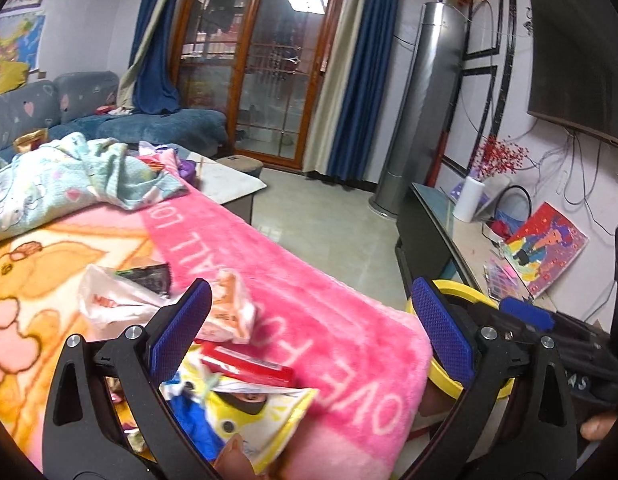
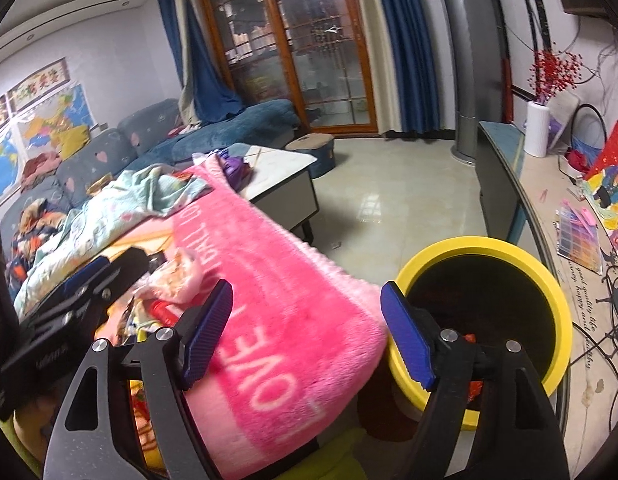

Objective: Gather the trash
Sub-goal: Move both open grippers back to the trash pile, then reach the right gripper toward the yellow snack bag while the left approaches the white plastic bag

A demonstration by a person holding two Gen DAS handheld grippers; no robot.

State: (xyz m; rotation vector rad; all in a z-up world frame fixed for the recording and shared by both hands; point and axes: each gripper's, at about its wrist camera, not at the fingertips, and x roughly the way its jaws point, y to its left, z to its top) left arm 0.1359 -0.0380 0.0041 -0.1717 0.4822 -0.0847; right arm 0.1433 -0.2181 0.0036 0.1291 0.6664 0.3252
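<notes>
Several wrappers lie on the pink blanket [image 1: 309, 300]: a yellow and white snack bag [image 1: 253, 412], a red packet [image 1: 245, 364], an orange and white wrapper [image 1: 229, 308], a clear plastic bag [image 1: 113, 300] and a dark wrapper [image 1: 149, 276]. My left gripper [image 1: 313, 328] is open above them, empty. A yellow-rimmed bin [image 2: 485, 316] stands beside the blanket's corner; it also shows in the left wrist view [image 1: 461, 384]. My right gripper [image 2: 309, 336] is open and empty, its right finger over the bin's rim. The left gripper also shows in the right wrist view [image 2: 93, 280].
A crumpled light-blue cloth [image 1: 69, 180] lies further along the blanket. A white coffee table [image 2: 285, 176], a blue sofa [image 1: 157, 124] and tiled floor [image 2: 389, 208] lie beyond. A TV stand [image 2: 549, 216] with clutter runs along the right wall.
</notes>
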